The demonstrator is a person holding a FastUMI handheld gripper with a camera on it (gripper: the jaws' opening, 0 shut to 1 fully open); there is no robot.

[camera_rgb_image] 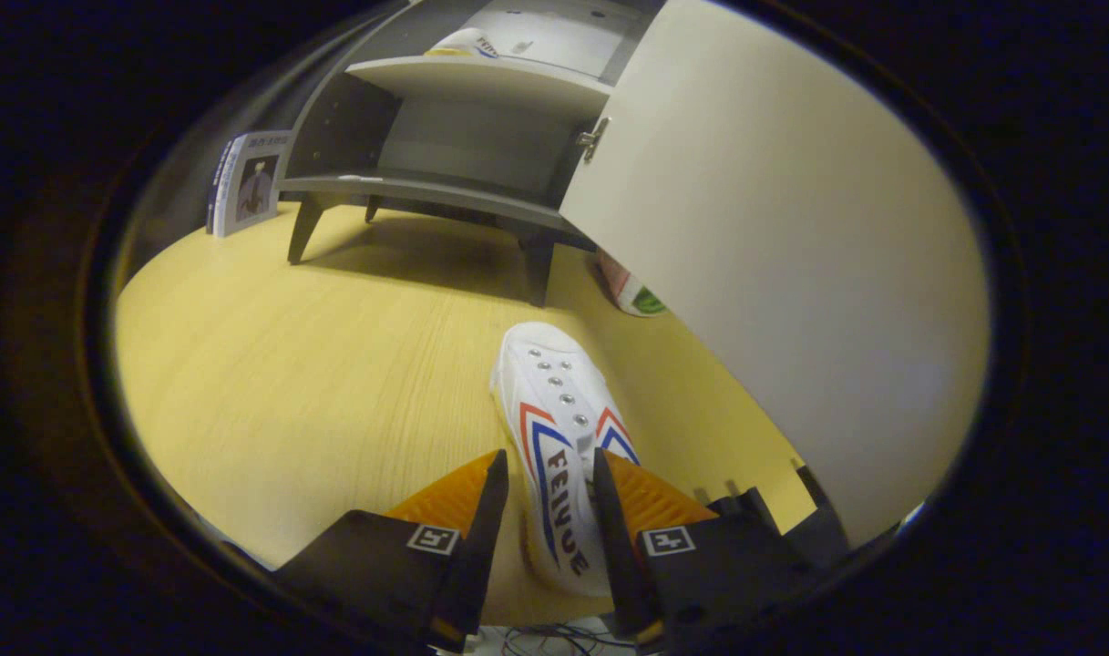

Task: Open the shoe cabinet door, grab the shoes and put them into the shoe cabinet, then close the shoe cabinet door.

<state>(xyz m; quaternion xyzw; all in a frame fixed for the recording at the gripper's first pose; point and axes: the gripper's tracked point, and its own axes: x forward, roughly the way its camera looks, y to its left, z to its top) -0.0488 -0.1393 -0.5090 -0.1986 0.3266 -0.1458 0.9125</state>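
Here, shoe (559, 428) — heel between gripper (549, 478) fingers.

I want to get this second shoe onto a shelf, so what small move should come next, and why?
Probably close the hand-held gripper on the white shoe. The shoe's heel end already lies between the fingers, with a gap showing on the left side, so it does not look clamped yet. The cabinet door stands open and the lower shelf is bare, so lifting can follow.

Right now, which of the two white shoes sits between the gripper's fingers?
The white canvas shoe with red-blue stripes on the wooden floor, between the gripper fingers; the other white shoe lies on the cabinet's upper shelf.
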